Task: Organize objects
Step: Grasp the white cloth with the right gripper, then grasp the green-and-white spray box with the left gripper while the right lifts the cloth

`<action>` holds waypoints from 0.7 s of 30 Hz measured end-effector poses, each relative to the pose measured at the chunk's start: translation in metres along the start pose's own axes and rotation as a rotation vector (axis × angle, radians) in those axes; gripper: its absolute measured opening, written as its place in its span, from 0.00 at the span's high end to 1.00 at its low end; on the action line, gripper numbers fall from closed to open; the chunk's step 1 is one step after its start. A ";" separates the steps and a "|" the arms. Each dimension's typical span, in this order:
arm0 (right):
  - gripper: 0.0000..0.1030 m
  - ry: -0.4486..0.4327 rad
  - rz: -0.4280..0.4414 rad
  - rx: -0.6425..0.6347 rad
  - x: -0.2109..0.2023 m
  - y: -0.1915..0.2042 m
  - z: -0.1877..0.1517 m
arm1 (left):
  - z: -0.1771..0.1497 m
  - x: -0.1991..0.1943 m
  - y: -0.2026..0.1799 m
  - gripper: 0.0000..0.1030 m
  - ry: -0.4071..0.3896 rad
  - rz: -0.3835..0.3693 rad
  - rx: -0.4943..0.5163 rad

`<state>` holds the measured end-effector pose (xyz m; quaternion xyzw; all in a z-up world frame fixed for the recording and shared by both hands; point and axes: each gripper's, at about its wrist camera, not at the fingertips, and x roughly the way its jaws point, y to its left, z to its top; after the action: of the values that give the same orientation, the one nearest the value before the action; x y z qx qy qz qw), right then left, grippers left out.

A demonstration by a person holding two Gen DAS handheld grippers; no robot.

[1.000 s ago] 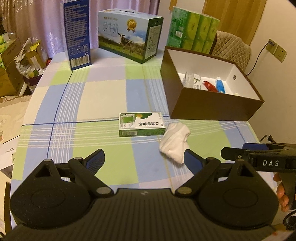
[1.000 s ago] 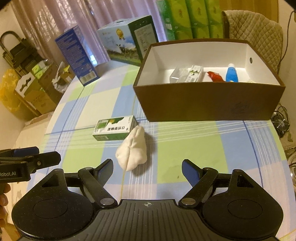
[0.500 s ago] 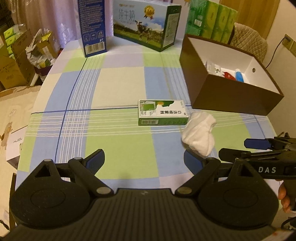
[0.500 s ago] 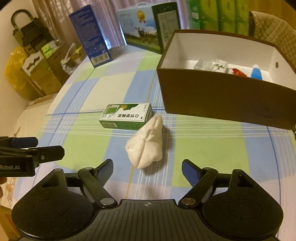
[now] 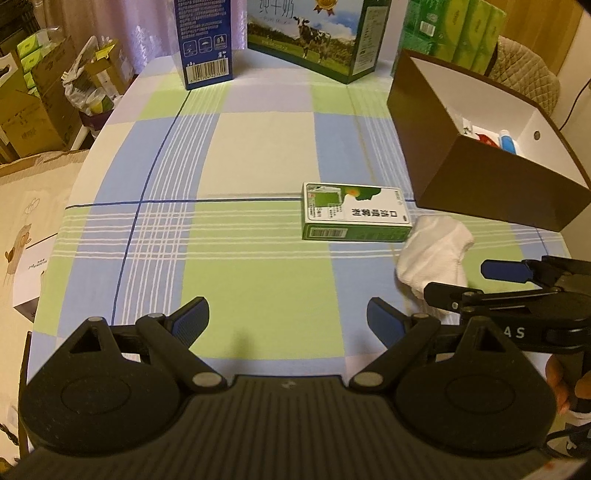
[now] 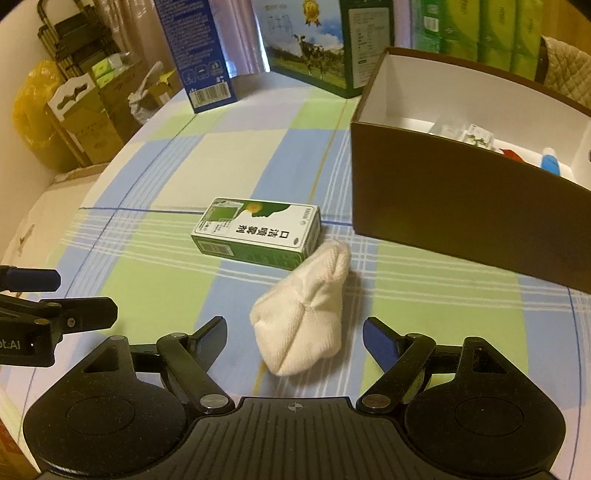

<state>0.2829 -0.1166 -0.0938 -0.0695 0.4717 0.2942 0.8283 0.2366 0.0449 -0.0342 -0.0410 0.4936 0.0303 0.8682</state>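
A small green and white carton [image 5: 355, 213] [image 6: 258, 232] lies flat on the checked tablecloth. A rolled white cloth [image 6: 305, 315] [image 5: 434, 258] rests against the carton's near right corner. Behind them stands an open brown box [image 5: 491, 188] [image 6: 458, 206] with a white inside, holding a few small items. My right gripper [image 6: 294, 328] is open, its fingers on either side of the cloth's near end, not touching it. My left gripper [image 5: 288, 317] is open over bare tablecloth, short of the carton. The right gripper's fingers [image 5: 506, 271] show at the right of the left wrist view.
A tall blue carton [image 5: 205, 40] [image 6: 195, 51] and a milk case [image 5: 317, 35] [image 6: 317, 44] stand at the table's far edge, with green tissue packs [image 5: 450, 29] behind the box. Cardboard boxes and bags [image 5: 40, 99] crowd the floor left of the table.
Both grippers have moved forward and lower toward the table. The cloth now sits between my right gripper's fingers, and the carton is nearer in both views. Nothing was grasped.
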 end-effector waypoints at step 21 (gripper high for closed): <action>0.62 0.042 0.003 -0.001 0.017 -0.028 0.002 | 0.032 0.052 -0.014 0.12 0.008 -0.022 0.214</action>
<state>0.3067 -0.1317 -0.1116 -0.0756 0.4888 0.2942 0.8178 0.2912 0.0344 -0.0619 0.0467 0.4969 -0.0322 0.8659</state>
